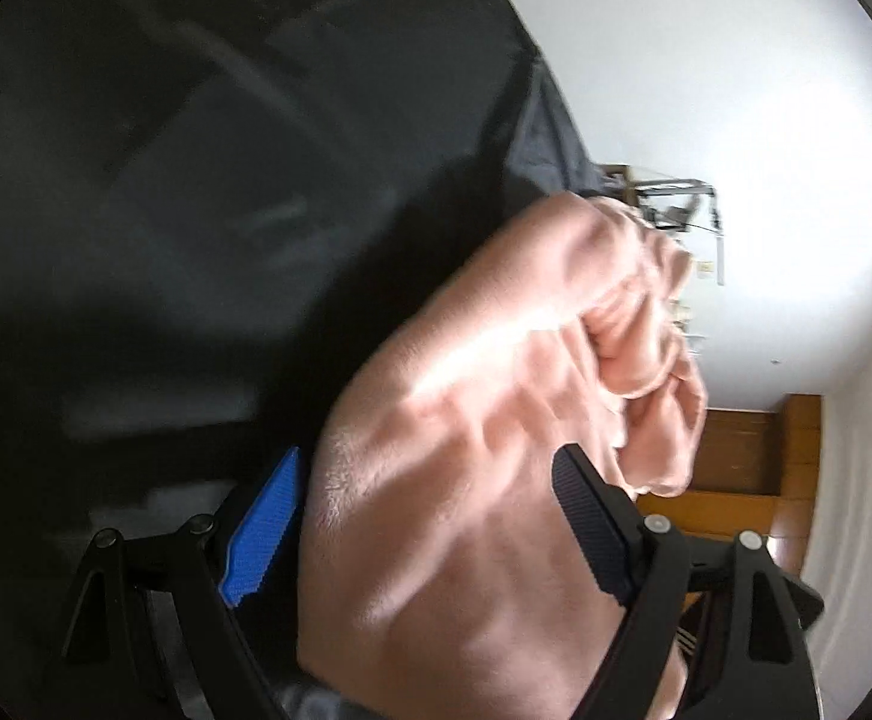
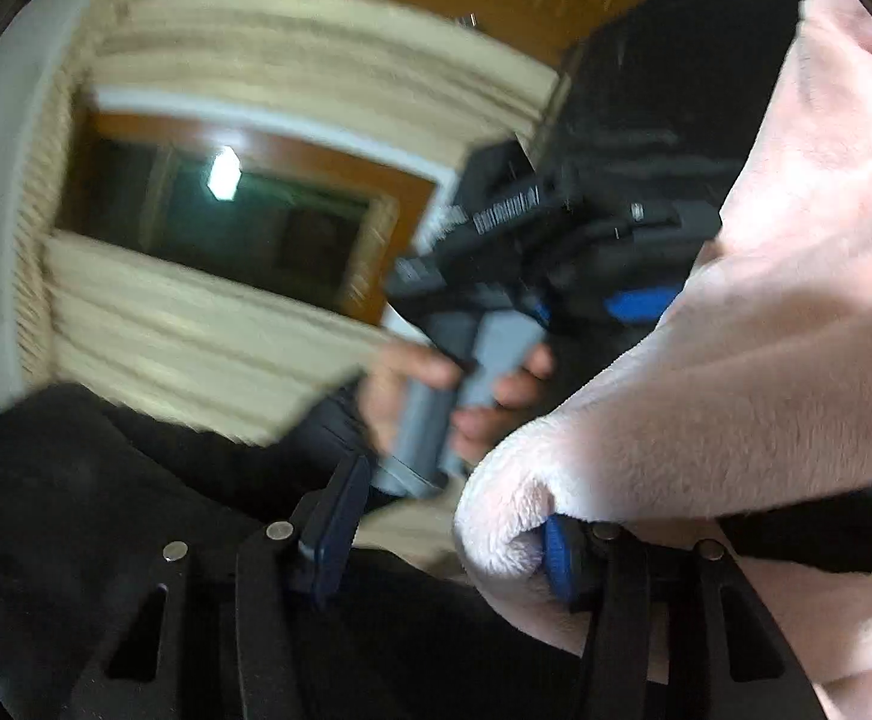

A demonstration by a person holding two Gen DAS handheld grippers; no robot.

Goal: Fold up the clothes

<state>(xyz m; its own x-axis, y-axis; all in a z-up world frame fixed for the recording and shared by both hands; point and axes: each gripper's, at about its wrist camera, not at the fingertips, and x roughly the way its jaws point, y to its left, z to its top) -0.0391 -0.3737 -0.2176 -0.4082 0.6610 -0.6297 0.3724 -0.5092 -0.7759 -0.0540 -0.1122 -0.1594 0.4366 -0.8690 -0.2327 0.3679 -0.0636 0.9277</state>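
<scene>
Pink fleece (image 1: 484, 480) fills the left wrist view from 6 o'clock up toward 2, bunched between the left claw's (image 1: 429, 534) fingers, which stand wide apart; whether they pinch it, cannot tell. Behind it at 10 o'clock, dark cloth (image 1: 207, 180). In the right wrist view the fleece (image 2: 766, 330) drapes over the right claw's (image 2: 448, 534) 3 o'clock finger (image 2: 556, 558), jaws spread. A hand (image 2: 436, 402) at centre grips the left claw's grey handle (image 2: 472, 372).

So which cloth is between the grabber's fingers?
The fluffy pink cloth fills the gap in the left gripper; the smooth black fabric sits behind, outside its fingers.
</scene>
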